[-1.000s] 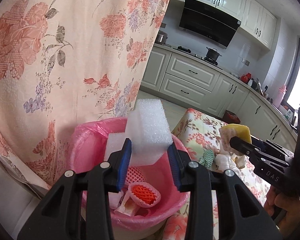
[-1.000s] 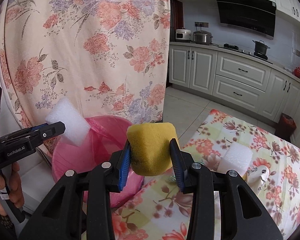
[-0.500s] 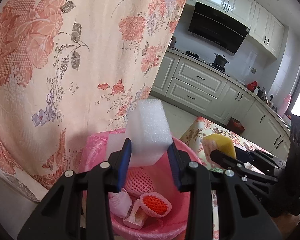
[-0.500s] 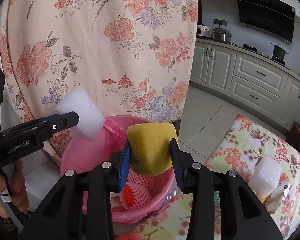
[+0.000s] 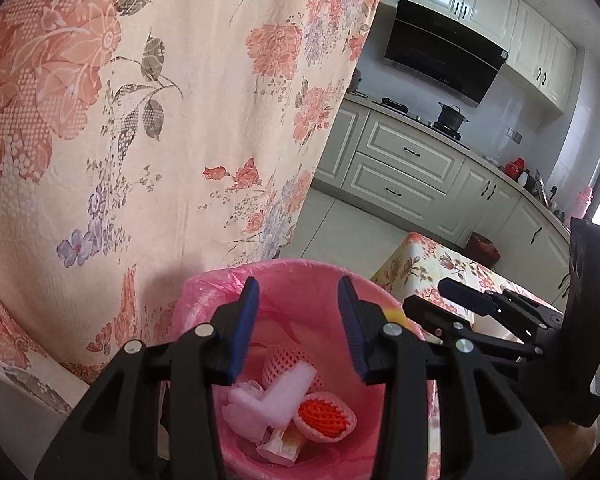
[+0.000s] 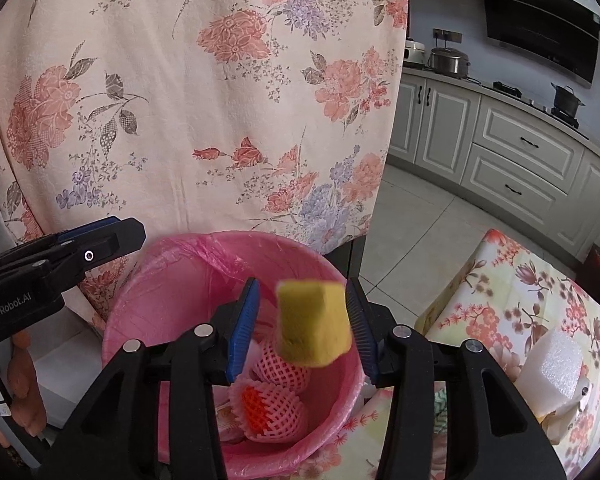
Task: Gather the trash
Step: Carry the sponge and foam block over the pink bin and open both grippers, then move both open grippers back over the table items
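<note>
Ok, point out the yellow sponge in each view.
Left wrist: only a yellow sliver of the yellow sponge shows, behind that claw's right finger.
Right wrist: it is between the opening right claw fingers, over the bin.
Shared landmark: the pink bin.

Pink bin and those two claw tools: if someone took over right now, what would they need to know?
Left gripper: jaws opening, nothing between them, above the pink bin.
Right gripper: jaws opening; the yellow sponge sits blurred between them, clear of the pads, apparently dropping into the bin.
In the bin: a white foam block, foam fruit nets, a wrapper.
Left: another white foam block and some scraps on the floral table beside the bin.
</note>
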The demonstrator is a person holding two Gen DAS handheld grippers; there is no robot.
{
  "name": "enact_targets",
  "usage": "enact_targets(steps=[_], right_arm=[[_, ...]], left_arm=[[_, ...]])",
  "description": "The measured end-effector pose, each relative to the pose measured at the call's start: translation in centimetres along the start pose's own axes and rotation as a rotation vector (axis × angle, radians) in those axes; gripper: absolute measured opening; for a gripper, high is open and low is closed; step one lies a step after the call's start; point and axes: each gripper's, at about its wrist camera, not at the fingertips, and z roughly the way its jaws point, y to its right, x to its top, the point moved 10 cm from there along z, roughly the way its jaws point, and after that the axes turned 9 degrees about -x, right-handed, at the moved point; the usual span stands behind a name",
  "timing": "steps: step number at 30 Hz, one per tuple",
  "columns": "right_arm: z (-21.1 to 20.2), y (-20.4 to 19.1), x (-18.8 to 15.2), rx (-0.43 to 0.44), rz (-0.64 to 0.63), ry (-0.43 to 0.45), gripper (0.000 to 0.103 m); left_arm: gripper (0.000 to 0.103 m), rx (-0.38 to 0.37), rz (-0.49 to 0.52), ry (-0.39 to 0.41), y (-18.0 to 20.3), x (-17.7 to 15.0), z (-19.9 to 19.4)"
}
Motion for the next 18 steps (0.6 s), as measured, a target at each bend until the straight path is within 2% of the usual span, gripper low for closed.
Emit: enact_targets(steps=[1, 3, 6, 11, 18], right_arm=[[0.1, 0.1, 0.0, -0.003, 0.001, 0.001, 0.056], [0.2, 0.4, -0.1, -0.007, 0.000, -0.001, 0.056], [0.2, 0.9, -0.5, -0.016, 0.007, -0.006, 0.056], [-0.4, 2.5, -1.7, -0.032, 0.034, -0.007, 0.057], [-1.7, 6.1, -4.0, -0.085, 0.079, -0.008, 0.061]], left_arm=[[0.040, 0.002, 0.001, 0.000, 0.0, -0.1, 0.0], [0.040, 0.000, -0.003, 0.000, 0.0, -0.3, -0.1], [0.047, 0.003, -0.005, 0.004, 0.0, -0.6, -0.4], [0.047, 0.017, 0.012, -0.007, 0.8, -1.3, -0.3], [0.047, -0.010, 0.066, -0.021, 3.4, -2.5, -0.1]])
